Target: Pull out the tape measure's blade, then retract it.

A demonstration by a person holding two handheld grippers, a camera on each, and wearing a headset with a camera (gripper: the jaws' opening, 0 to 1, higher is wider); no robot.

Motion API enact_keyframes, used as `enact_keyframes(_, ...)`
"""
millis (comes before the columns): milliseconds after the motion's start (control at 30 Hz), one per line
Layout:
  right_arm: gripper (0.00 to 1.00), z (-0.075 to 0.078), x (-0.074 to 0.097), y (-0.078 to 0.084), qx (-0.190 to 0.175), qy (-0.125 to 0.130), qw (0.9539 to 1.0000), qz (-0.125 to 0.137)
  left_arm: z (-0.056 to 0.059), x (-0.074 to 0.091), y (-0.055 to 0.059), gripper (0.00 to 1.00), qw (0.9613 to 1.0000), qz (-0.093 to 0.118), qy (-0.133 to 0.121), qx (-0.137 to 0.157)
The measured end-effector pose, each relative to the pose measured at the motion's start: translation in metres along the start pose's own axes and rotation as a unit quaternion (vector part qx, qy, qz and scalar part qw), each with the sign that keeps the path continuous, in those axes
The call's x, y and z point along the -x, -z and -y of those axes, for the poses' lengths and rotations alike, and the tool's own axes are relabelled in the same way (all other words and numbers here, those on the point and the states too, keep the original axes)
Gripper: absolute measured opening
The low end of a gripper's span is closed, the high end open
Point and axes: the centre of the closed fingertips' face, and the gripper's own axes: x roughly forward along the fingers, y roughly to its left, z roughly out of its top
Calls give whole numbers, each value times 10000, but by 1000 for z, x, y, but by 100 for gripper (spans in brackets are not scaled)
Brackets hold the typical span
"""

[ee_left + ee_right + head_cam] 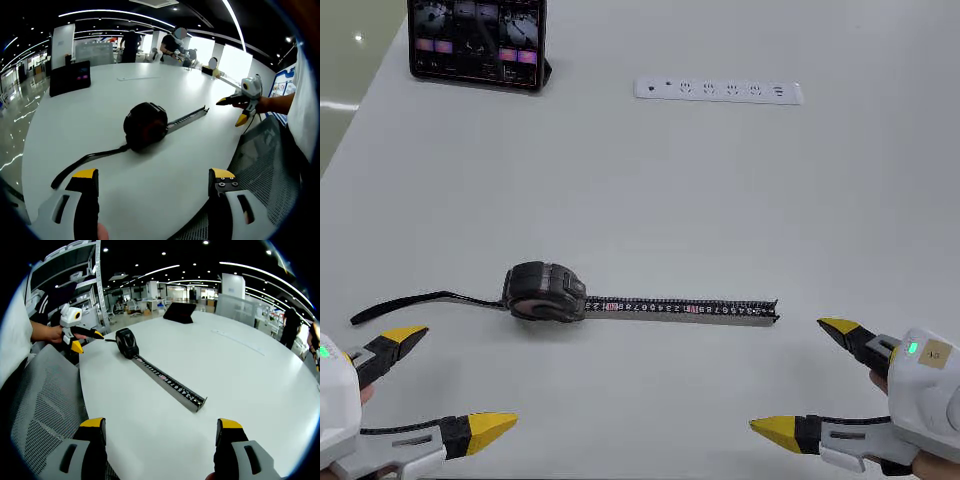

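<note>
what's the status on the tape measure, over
Left gripper open, right gripper open, both empty. Tape measure lying on table, blade out, unheld. Nothing between grippers and it.

White table, three things on it.
A black tape measure lies near the front, blade out to one side, strap trailing the other; a tablet and a power strip sit farther back.

Well apart, the left claw and right claw each hold jaws spread wide, gripping nothing.
</note>
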Motion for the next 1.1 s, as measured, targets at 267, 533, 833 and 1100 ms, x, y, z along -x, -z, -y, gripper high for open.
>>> enact_keyframes(267,90,1,1,1,5,15,10000,-4,-1,-1,2,88,10000,-34,-22,29)
enact_keyframes(533,90,2,2,-1,18,28,10000,12,-1,-1,0,88,10000,-31,-30,23)
enact_keyframes(833,90,6,0,-6,49,39,10000,69,1,-4,-5,88,10000,-11,-70,23)
enact_keyframes(1100,90,10,-1,-9,87,48,9999,75,-1,-11,-10,88,10000,24,-81,34)
